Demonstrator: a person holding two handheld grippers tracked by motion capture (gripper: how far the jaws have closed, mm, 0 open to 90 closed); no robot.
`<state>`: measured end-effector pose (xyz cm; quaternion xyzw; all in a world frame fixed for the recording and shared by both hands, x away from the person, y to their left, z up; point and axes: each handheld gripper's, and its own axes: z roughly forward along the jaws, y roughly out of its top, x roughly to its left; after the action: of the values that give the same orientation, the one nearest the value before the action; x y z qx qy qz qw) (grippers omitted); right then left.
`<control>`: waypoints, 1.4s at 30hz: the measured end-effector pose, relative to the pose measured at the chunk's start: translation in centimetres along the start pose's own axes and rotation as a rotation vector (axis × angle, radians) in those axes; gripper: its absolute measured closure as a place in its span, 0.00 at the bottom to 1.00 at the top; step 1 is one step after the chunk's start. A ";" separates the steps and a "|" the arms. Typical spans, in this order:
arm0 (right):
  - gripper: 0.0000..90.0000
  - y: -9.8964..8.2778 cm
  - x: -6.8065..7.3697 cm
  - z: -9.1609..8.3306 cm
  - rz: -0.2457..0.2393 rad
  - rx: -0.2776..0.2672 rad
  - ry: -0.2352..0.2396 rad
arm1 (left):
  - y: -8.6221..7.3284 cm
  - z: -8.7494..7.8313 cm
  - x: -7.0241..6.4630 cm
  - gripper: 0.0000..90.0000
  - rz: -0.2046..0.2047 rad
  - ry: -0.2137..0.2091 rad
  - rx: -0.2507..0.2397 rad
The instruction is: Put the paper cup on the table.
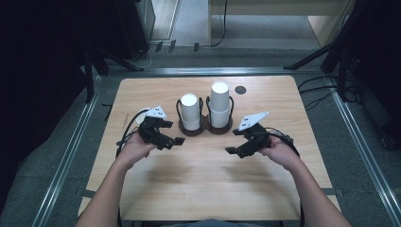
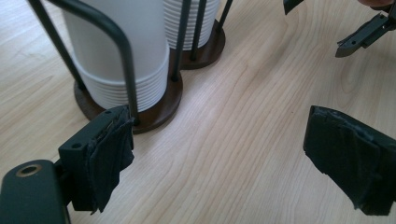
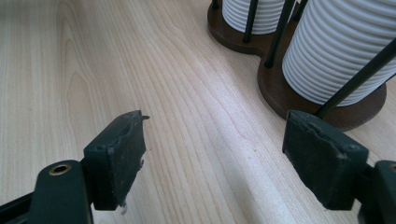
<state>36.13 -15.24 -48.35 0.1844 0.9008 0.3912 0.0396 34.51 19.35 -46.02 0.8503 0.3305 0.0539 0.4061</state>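
Progress is judged to be at the outset: nothing has been lifted, and neither gripper is in contact with anything.

On the wooden table (image 1: pixel 198 179) a dark brown double-ring cup holder (image 1: pixel 205 127) is seen toward the far middle, fitted with thin black upright rods. Two stacks of white paper cups are held in it, upside down. The left cup stack (image 1: pixel 190 111) is the shorter; the right cup stack (image 1: pixel 220 104) is the taller. Both stacks are seated fully within their rings, and no cup is seen loose on the table.

The left gripper (image 1: pixel 171 138) is held near the front-left of the holder, apart from it. In the left gripper view its jaws are spread wide with only bare table between them, and the base of the holder (image 2: pixel 154 112) lies just beyond the left-hand jaw. The right gripper (image 1: pixel 239 150) is held at the front-right of the holder, likewise apart. In the right gripper view its jaws are also wide, nothing is gripped, and the ribbed rims of the nearer stack (image 3: pixel 336 51) stand ahead and to one side.

A small dark round mark (image 1: pixel 240 90) is noted on the far part of the table, beyond the holder.

Remaining work is judged to be all of it: an approach to a stack, a grip on a cup, and its removal from the holder.
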 end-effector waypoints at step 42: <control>0.25 0.1 1.2 1.2 -0.084 0.018 0.027 | 1.7 6.8 -4.5 0.09 0.074 -0.009 0.017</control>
<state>35.27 -13.88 -49.06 0.1417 0.9116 0.3835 0.0421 34.31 11.42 -48.52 0.8657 0.2972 0.0621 0.3981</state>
